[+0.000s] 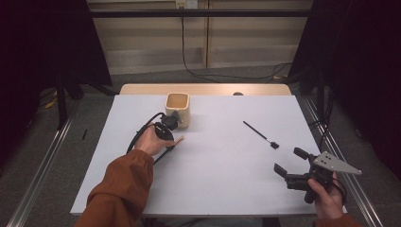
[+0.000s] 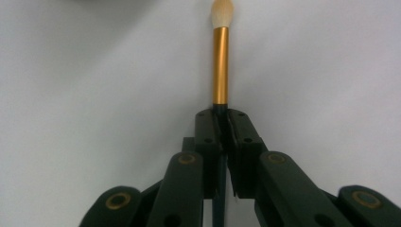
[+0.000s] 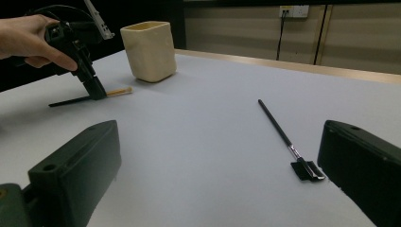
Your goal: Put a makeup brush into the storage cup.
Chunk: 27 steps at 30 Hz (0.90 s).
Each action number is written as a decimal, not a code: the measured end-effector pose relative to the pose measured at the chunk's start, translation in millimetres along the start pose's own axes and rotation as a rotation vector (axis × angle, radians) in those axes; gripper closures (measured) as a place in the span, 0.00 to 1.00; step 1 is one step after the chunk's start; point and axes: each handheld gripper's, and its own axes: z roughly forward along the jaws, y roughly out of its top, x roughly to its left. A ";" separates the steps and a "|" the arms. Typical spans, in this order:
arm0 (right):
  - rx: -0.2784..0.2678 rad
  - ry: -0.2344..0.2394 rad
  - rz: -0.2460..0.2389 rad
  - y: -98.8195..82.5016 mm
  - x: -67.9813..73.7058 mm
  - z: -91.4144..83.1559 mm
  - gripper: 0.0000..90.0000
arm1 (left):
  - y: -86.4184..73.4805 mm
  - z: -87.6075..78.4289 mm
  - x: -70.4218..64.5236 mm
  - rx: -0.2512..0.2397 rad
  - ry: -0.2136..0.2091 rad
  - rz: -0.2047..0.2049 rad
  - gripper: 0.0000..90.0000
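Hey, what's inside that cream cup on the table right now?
The cream cup looks empty in the high view: just its bare inner walls show through the open top. Its bottom is hidden by the near wall, so something small lying flat there cannot be ruled out.

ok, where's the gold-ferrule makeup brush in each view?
High view: makeup brush left of centre, at the left gripper, just before the cream cup.
Left gripper view: top centre, clamped between the jaws.
Right gripper view: upper left.
Shared landmark: the cream cup.

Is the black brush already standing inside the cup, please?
No, the black brush lies flat on the table, apart from the cup.
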 end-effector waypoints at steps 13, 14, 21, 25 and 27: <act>-0.003 -0.003 -0.002 0.1 0.1 -0.4 0.00 | -9.0 -16.0 -3.8 -0.134 -0.081 0.007 0.93; -0.003 -0.003 -0.002 0.1 0.1 -0.4 0.00 | -9.9 -18.1 -3.4 -0.147 -0.077 -0.001 0.93; -0.006 -0.002 0.000 0.3 -0.1 -0.7 0.00 | -18.5 -30.0 -4.1 -0.238 -0.099 -0.006 0.93; -0.007 -0.003 -0.001 0.4 0.1 -0.8 0.00 | -21.7 -34.3 -4.0 -0.282 -0.122 0.003 0.93; -0.009 0.002 -0.004 0.5 0.2 -0.8 0.00 | -24.8 -37.4 -4.1 -0.308 -0.142 0.019 0.93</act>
